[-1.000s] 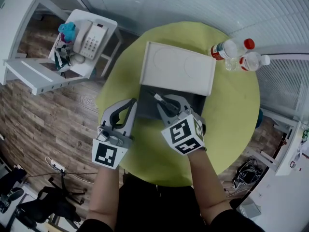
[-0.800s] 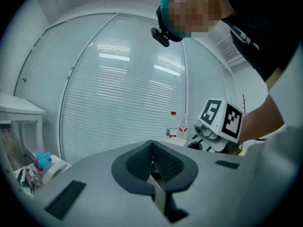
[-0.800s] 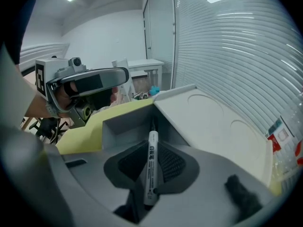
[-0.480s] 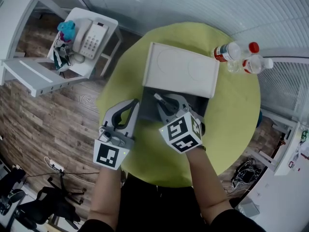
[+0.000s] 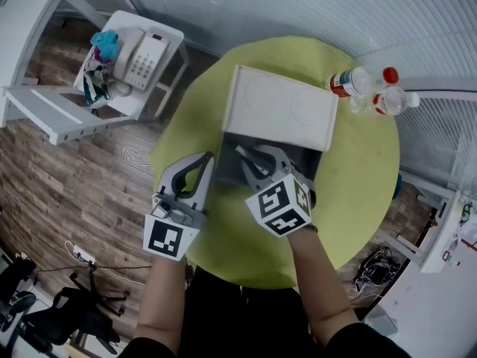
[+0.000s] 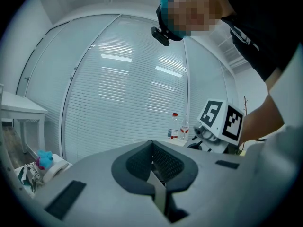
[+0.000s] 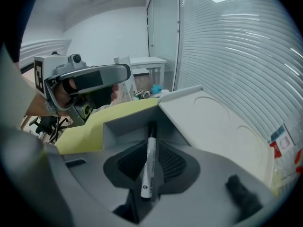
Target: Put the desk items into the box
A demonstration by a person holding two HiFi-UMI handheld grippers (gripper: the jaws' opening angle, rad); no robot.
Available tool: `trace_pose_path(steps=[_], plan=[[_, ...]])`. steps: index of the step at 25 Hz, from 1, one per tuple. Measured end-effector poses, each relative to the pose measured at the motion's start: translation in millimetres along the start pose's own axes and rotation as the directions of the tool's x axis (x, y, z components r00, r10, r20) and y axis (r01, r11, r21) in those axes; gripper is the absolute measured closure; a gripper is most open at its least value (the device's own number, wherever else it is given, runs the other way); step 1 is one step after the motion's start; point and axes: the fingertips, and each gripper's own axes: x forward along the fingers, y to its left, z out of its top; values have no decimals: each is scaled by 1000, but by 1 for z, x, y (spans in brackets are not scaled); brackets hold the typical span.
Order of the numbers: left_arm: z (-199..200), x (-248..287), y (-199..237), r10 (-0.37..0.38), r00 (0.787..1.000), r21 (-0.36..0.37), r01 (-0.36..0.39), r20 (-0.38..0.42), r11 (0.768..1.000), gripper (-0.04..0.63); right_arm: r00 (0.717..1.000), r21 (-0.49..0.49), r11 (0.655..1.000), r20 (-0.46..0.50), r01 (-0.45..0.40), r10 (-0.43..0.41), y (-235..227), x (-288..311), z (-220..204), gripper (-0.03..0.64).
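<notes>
An open grey box (image 5: 226, 161) with its white lid (image 5: 282, 110) tipped back stands on the round yellow-green table (image 5: 358, 177). My right gripper (image 5: 257, 159) reaches over the box's near edge and holds a white marker with a black cap (image 7: 149, 160) lengthwise between its pads; the cap points into the box (image 7: 124, 126). Its jaws are opening with the marker still between them. The marker's tip (image 5: 244, 155) shows in the head view. My left gripper (image 5: 200, 164) hovers left of the box, shut and empty, its pads (image 6: 163, 162) meeting.
Two plastic water bottles (image 5: 350, 79) (image 5: 391, 95) stand at the table's far right rim. A white side table (image 5: 168, 36) to the far left carries a telephone (image 5: 145, 58) and small clutter. Wooden floor surrounds the table.
The right gripper has stayed over the box with the marker; both hands shifted only slightly. The left gripper has not changed.
</notes>
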Motion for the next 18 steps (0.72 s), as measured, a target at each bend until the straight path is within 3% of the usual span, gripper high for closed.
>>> trace_pose_path(steps=[5, 11, 14, 18], plan=[[3, -4, -1, 13, 1000, 10, -13, -19, 1000, 583, 998, -9, 1000, 52, 26, -26, -6, -20, 11, 537], [17, -8, -18, 18, 1000, 31, -18, -18, 999, 583, 971, 31, 999, 237, 24, -31, -7, -66, 26, 560], [23, -10, -34, 8, 1000, 49, -7, -25, 999, 583, 936, 71, 997, 348, 24, -47, -10, -93, 26, 577], [30, -10, -59, -13, 1000, 56, 13, -17, 998, 583, 851, 102, 994, 518, 35, -83, -11, -129, 29, 591]])
